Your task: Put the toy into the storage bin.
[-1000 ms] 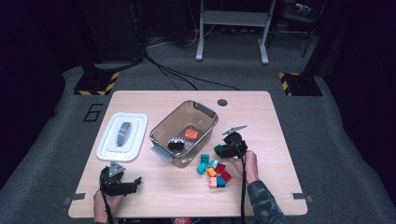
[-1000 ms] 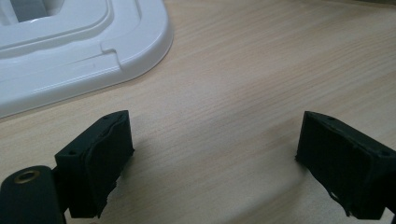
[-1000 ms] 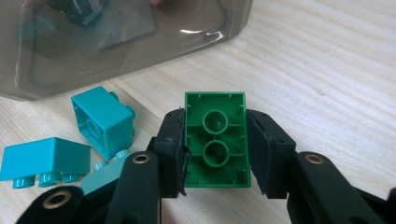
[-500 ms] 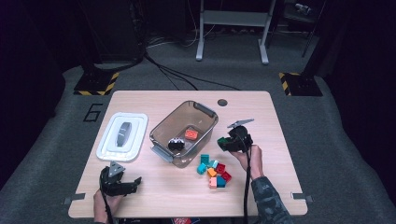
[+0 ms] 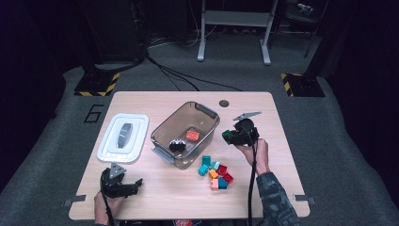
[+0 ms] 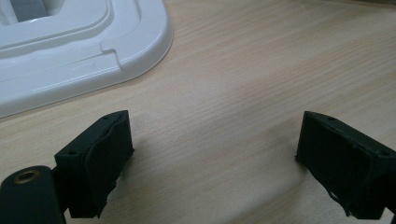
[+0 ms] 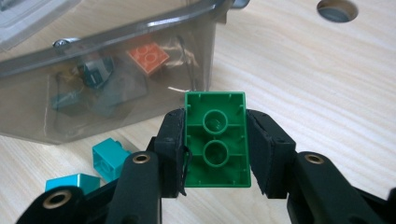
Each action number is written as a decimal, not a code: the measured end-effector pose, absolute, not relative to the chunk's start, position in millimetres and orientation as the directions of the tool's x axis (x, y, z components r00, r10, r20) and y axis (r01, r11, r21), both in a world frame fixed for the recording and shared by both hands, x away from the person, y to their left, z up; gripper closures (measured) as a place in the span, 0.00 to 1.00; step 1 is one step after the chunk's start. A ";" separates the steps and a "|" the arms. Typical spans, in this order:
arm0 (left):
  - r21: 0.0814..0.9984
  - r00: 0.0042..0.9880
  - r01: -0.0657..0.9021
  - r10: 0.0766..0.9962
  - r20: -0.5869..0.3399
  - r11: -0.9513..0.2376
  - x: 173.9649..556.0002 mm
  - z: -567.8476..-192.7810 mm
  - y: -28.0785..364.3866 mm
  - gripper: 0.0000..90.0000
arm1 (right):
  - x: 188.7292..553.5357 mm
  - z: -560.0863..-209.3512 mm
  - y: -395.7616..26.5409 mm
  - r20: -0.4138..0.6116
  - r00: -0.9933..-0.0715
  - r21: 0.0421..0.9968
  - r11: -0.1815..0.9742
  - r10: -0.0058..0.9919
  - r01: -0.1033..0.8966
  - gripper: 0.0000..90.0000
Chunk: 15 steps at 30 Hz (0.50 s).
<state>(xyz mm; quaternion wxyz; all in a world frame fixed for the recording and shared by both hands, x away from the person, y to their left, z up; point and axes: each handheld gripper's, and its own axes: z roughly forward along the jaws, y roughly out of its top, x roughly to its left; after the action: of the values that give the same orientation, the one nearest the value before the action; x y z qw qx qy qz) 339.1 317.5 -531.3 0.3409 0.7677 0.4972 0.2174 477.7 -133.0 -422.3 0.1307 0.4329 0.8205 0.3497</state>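
A: Status of the right gripper (image 7: 215, 154)?

B: Clamped on 1 green brick (image 7: 216, 140), underside showing, held just beside the clear bin (image 5: 207, 113).

A: Progress?

B: Judged early. The bin holds 1 orange brick (image 5: 192, 135) and a dark item. A loose pile of bricks (image 5: 215, 172) remains on the table (image 5: 282, 141).

A: Left gripper (image 6: 212, 154)?

B: Jaws wide apart, empty, near the white lid (image 6: 84, 46).
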 end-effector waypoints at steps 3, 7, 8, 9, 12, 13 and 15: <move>0.740 0.411 0.615 0.912 -0.005 -0.273 339.1 -531.3 317.4 0.11 | 478.4 -416.3 -133.7 0.089 -0.584 0.691 0.372 0.807 0.619 0.66; 0.735 0.418 0.616 0.909 0.000 -0.283 339.0 -530.9 318.1 0.11 | 480.7 -408.7 -134.6 0.076 -0.588 0.698 0.378 0.806 0.609 0.66; 0.734 0.417 0.618 0.909 -0.001 -0.283 338.9 -530.8 318.1 0.11 | 481.4 -405.7 -134.1 0.077 -0.581 0.703 0.369 0.810 0.608 0.66; 0.734 0.417 0.617 0.909 -0.001 -0.282 338.9 -530.9 318.0 0.11 | 481.4 -404.6 -134.7 0.073 -0.584 0.700 0.375 0.809 0.607 0.66; 0.737 0.415 0.616 0.910 -0.001 -0.280 338.9 -531.2 317.9 0.11 | 483.5 -397.5 -136.2 0.066 -0.582 0.709 0.372 0.811 0.599 0.66; 0.737 0.415 0.615 0.910 -0.001 -0.280 338.9 -531.2 317.9 0.11 | 484.0 -396.1 -136.4 0.066 -0.580 0.715 0.366 0.812 0.595 0.66; 0.737 0.415 0.615 0.910 0.000 -0.281 338.9 -531.2 317.9 0.11 | 485.0 -391.5 -136.8 0.071 -0.573 0.721 0.356 0.816 0.595 0.66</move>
<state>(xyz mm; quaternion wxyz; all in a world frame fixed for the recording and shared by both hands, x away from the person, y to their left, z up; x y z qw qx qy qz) 338.9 317.9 -531.2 0.3385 0.7700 0.4951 0.2175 485.0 -136.8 -391.5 0.1522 0.4361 0.8091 0.3633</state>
